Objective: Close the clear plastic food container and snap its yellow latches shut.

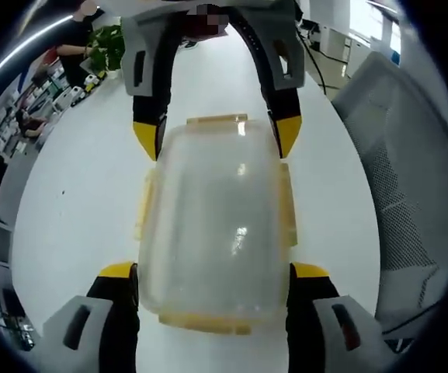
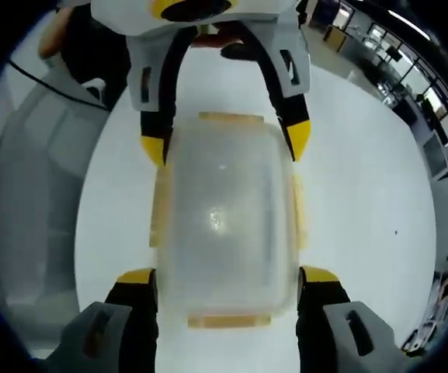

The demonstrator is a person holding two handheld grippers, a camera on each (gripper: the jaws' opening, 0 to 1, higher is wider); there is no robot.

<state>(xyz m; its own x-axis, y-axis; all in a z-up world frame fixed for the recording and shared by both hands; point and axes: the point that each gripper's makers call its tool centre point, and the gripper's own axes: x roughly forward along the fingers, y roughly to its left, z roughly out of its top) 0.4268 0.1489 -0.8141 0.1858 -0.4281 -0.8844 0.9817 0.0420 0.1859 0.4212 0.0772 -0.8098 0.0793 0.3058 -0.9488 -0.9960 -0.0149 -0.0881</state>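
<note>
White table (image 1: 76, 202), office shelves and a mesh chair (image 1: 398, 179) beyond. Clear container (image 1: 212, 225) lying flat at the middle, lid on, yellow latches (image 1: 217, 120) around the rim. Left gripper (image 1: 214, 273) spread, jaws flanking one end; right gripper (image 2: 230, 278) spread likewise, flanking the opposite end. Contact with the walls unclear.

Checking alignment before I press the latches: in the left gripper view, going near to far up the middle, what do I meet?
Near yellow latch → clear plastic food container with its lid on → far yellow latch → white table. The other gripper's yellow-tipped fingers flank the far end.
</note>
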